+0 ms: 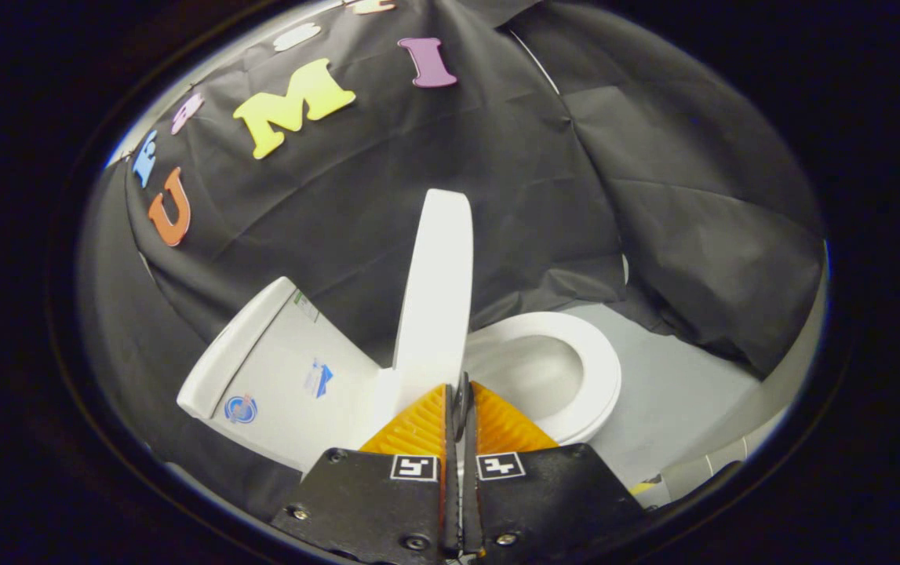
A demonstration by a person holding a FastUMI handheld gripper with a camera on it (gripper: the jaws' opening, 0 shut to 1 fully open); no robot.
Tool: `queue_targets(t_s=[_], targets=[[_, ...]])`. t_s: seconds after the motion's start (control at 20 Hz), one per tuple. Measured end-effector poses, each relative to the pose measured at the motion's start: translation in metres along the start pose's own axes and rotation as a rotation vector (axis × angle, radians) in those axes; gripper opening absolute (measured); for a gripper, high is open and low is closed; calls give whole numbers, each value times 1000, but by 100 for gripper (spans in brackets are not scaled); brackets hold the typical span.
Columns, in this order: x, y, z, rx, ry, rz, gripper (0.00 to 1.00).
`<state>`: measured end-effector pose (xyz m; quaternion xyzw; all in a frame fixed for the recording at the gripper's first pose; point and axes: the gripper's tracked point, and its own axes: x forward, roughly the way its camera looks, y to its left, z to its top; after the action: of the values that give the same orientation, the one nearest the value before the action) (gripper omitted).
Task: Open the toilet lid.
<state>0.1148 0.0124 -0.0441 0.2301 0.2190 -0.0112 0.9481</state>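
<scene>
The lid (435, 290) stands raised, close to upright, seen edge-on just ahead of the tongs (461, 396). Its lower edge meets the finger ends. To one side of it lies the tank (277, 369), with labels on its face; to the other lies the seat (575, 369), down on the bowl with its opening exposed.

I read the tongs as narrow: the two fingers sit pressed together with only a thin seam between them, and I see nothing gripped in that seam. Whether the finger ends actually touch the lid edge or stop just short of it, I cannot tell.

I judge the reason for this posture as follows. A lid on a hinge needs a push or lift along its edge, not a pinch, so closed fingers form one stiff blade to bear against it. The tongs sit low, near the hinge end, in line with the lid's edge.

The task appears nearly complete or complete. The lid has left the seat, but I cannot confirm that it leans back on the tank. If it stands at the balance point, it could fall forward once support is withdrawn.

Beyond the toilet lies the grey floor (677, 384), and the black cloth wall (544, 196) drapes behind.
</scene>
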Motion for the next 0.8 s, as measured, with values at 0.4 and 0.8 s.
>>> queue_targets(t_s=[0.4,0.8], targets=[[-6,29,4,-71,-18,-4,5],[-9,52,4,-148,-44,-24,5]])
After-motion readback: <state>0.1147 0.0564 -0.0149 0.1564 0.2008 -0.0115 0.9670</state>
